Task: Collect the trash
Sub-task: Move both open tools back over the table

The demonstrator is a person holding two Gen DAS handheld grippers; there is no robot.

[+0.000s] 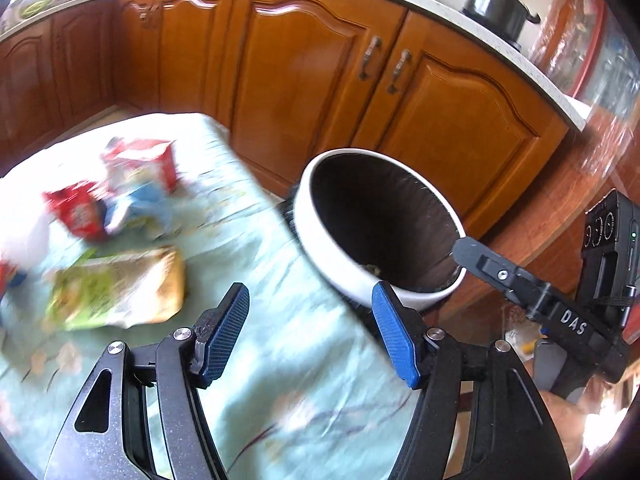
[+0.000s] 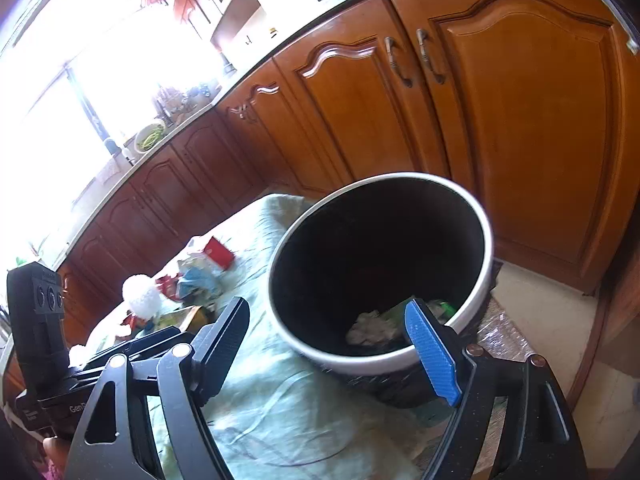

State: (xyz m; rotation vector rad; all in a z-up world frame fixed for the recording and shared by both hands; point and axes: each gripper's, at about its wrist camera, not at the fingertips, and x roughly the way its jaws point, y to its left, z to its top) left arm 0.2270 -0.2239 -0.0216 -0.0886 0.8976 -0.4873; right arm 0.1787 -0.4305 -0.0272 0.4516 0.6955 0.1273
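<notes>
A white-rimmed black trash bin point(image 1: 340, 248) stands at the table's right edge; in the right wrist view the bin point(image 2: 486, 264) holds crumpled paper point(image 2: 372, 328) and a green scrap at its bottom. Wrappers lie on the pale green tablecloth point(image 1: 280, 340): a yellow-green bag point(image 1: 120, 292), a red packet point(image 1: 76, 212), a red-white carton point(image 1: 140, 160) and a blue wrapper point(image 1: 140, 204). My left gripper point(image 1: 310, 320) is open and empty above the cloth, between the bag and the bin. My right gripper point(image 2: 332, 328) is open and empty at the bin's near rim.
Wooden cabinets point(image 1: 300, 72) run behind the table under a white counter with a black pot point(image 1: 496, 4). The right gripper's body point(image 1: 552, 312) is to the right of the bin. A white ball-like object point(image 2: 140, 296) sits among the wrappers.
</notes>
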